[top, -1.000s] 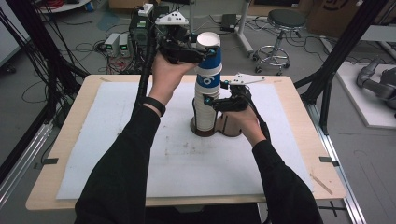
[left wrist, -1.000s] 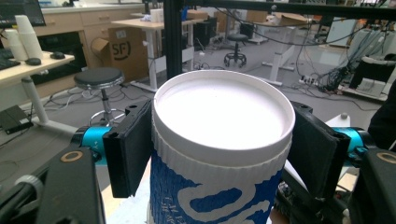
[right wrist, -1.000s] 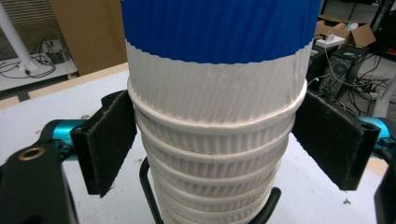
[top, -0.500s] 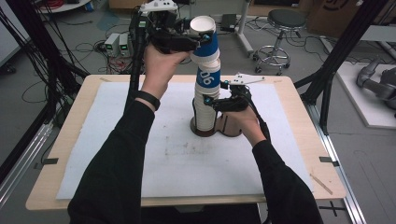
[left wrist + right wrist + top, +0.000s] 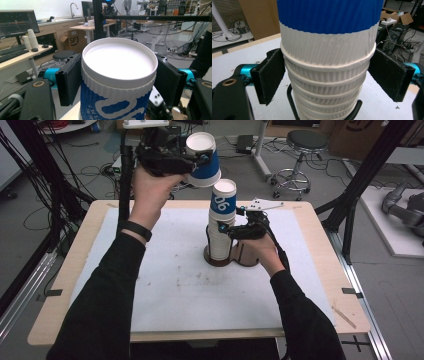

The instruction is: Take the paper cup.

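L gripper (image 5: pixel 197 162) was clamped on a blue-and-white paper cup (image 5: pixel 202 160), held upside down in the air above and just left of the cup stack (image 5: pixel 221 222); jaws pressed both sides w/ base up in the left gripper view. R gripper (image 5: pixel 231 231) was closed on the stack's white ribbed rims. Stack stood upright in a brown holder (image 5: pixel 235 257) on the white-sheeted desk (image 5: pixel 150 285), top cup clear of the lifted one.

The left claw (image 5: pixel 197 162) has lifted the top cup (image 5: pixel 202 160) (upside down) clear of the cup stack (image 5: pixel 221 227), up toward the frame's top centre-left, now tilted.
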